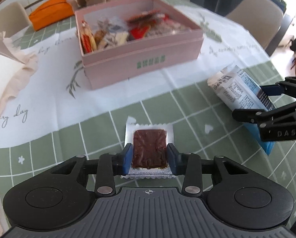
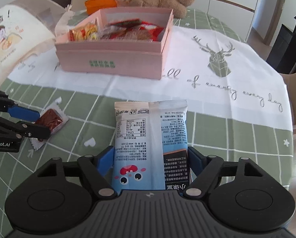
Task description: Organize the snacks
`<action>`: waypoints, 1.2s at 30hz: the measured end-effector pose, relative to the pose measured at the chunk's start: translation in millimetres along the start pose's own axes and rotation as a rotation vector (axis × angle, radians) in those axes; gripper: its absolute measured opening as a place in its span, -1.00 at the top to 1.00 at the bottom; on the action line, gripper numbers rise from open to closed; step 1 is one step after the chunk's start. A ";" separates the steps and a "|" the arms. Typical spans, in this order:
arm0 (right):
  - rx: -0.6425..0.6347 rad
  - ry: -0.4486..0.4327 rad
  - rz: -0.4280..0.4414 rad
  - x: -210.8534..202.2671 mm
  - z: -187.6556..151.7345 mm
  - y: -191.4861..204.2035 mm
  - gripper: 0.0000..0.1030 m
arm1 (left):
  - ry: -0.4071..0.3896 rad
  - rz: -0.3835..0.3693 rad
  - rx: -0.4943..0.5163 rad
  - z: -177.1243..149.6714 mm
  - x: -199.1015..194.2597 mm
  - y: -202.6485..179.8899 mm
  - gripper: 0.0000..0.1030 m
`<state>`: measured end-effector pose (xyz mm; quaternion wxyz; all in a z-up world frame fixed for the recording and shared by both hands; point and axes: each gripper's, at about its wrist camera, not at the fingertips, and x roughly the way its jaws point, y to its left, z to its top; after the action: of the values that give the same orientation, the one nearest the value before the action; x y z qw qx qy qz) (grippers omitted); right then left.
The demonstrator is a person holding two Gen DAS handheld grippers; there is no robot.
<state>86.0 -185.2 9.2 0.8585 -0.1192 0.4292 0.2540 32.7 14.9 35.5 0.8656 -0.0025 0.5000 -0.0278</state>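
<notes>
Pink cardboard box (image 1: 140, 63) of mixed snacks is the landmark. Nearer than it on the green checked tablecloth (image 1: 207, 107), the left gripper (image 1: 149, 156) clamps a small silver-edged brown snack packet (image 1: 149, 148); the right gripper (image 2: 151, 162) clasps a pale blue snack bag (image 2: 150, 138).

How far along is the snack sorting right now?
Done: the pink box already holds a pile of wrapped snacks. In hand: the left gripper brackets the small brown snack packet, and the right gripper brackets the blue and white snack bag; both lie on the tablecloth. Left: lifting both into the box.
</notes>
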 end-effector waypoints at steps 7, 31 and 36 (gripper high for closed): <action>0.003 -0.119 0.007 -36.0 41.4 -7.5 -0.49 | -0.044 -0.025 -0.035 11.9 -7.5 11.7 0.80; 0.018 -0.034 0.037 -12.5 11.8 -13.6 -0.50 | 0.056 0.081 -0.068 10.1 18.5 7.9 0.09; 0.006 -0.015 0.038 -10.0 6.5 -12.2 -0.50 | 0.031 0.082 -0.099 11.8 20.1 12.5 0.15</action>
<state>92.0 -196.1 20.9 0.8572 -0.1068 0.4256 0.2698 53.5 26.0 23.7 0.8570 -0.0244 0.5137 0.0322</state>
